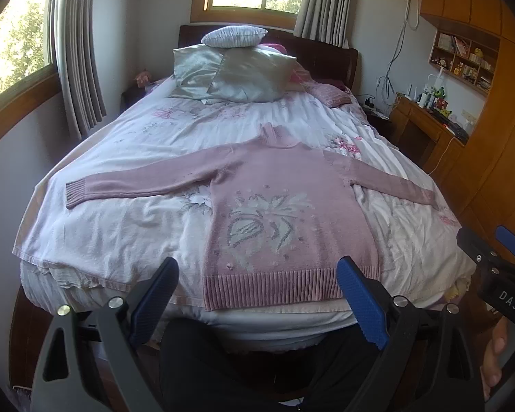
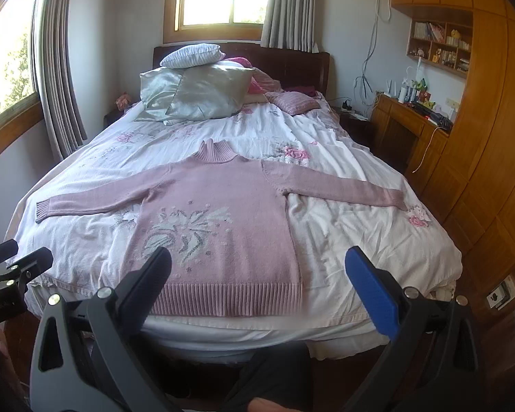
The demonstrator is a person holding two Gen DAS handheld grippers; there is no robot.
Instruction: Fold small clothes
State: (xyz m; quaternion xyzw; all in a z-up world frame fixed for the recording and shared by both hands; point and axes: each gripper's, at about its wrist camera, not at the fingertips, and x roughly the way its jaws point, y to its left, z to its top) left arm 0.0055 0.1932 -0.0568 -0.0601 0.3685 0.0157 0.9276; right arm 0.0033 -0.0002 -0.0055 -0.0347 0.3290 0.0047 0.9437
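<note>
Knit wool sweater [image 1: 285, 199]; satin-glossy pillows [image 1: 243, 75]; varnished wood wardrobe [image 2: 480, 137].

Pink sweater [image 1: 278, 185] with grey-white knit motif; white bedspread [image 1: 120, 226] with pink flowers.

Both wrist views face the bed [image 1: 120, 240] from its foot.

A sweater [image 1: 285, 202] lies flat on the bed [image 1: 120, 226], sleeves spread left and right, hem at the near edge, with pillows [image 1: 237, 72] stacked behind it by the headboard [image 1: 322, 55].
</note>
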